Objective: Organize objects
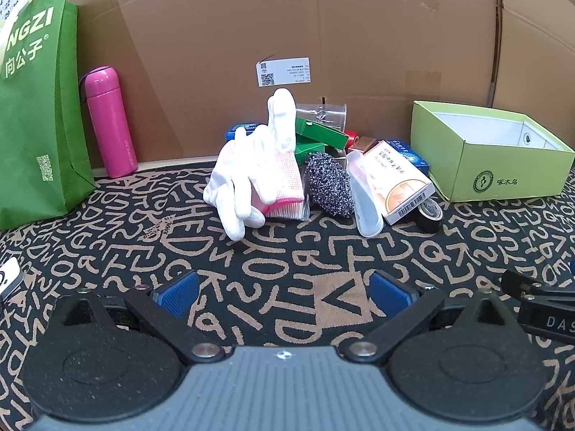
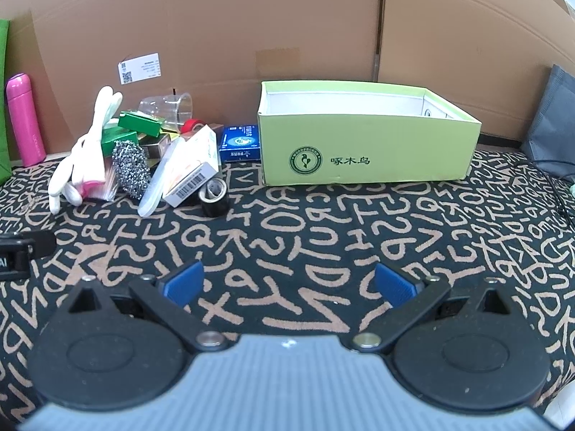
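Observation:
A heap of small items lies on the patterned cloth by the cardboard wall: a white glove (image 1: 248,176) (image 2: 81,165), a steel scourer (image 1: 329,185) (image 2: 130,168), a white-and-orange carton (image 1: 402,183) (image 2: 192,172), a black tape roll (image 1: 431,215) (image 2: 215,197), green cartons (image 1: 320,134) and a blue box (image 2: 240,142). An open light-green box (image 1: 496,165) (image 2: 366,151) stands to the right of the heap. My left gripper (image 1: 284,292) is open, short of the heap, with nothing between its blue pads. My right gripper (image 2: 289,285) is open over bare cloth, in front of the green box.
A pink flask (image 1: 107,122) (image 2: 23,118) and a green shopping bag (image 1: 34,104) stand at the left by the cardboard wall (image 1: 323,36). A grey bag (image 2: 553,122) with a cable is at the far right. A clear cup (image 2: 169,106) lies behind the heap.

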Demonstrator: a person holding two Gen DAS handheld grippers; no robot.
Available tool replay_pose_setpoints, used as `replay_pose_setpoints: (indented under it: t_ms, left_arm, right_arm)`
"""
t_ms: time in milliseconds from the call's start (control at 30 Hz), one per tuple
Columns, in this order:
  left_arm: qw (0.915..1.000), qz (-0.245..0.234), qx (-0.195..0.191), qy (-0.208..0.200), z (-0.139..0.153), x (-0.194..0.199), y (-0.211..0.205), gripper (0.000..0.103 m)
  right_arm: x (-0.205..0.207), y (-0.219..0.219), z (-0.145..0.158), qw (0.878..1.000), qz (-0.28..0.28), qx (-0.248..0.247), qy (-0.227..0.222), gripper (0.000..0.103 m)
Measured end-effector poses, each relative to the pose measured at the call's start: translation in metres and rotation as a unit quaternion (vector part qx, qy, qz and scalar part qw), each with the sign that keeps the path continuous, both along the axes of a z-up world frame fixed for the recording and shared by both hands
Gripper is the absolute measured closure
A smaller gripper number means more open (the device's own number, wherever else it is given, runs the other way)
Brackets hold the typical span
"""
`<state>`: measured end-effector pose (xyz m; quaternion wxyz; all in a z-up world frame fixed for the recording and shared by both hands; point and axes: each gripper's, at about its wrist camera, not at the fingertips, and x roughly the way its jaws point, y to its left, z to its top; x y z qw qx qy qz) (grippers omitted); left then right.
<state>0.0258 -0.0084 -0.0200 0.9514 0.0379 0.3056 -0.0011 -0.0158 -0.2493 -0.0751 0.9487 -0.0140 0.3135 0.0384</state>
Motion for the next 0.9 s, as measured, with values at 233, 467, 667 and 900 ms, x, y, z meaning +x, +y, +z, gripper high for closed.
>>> replay_pose_setpoints:
  t_ms: [233,467,667,900]
  left_arm:
    - [0.9999,-0.002,-0.008,0.011,-0.001,0.008,0.001,0.0]
    - [0.9998,-0.004,-0.005,0.016,-0.002,0.017,0.0,0.0]
    - [0.9997,-0.003,-0.005,0.025,-0.006,0.026,-0.001,0.0]
    - [0.9992,-0.012,-0.016,0.034,-0.009,0.036,0.002,0.0]
  right_arm:
    - [0.002,0.001,-0.001,1.0,0.005,0.005,-0.016,0.0]
    - [0.006,0.002,0.0,0.999,0.026,0.022,-0.027,0.0]
    - [0.01,0.009,-0.001,0.998,0.047,0.022,-0.037,0.0]
    - [0.018,0.013,-0.002,0.997,0.063,0.006,-0.046,0.0]
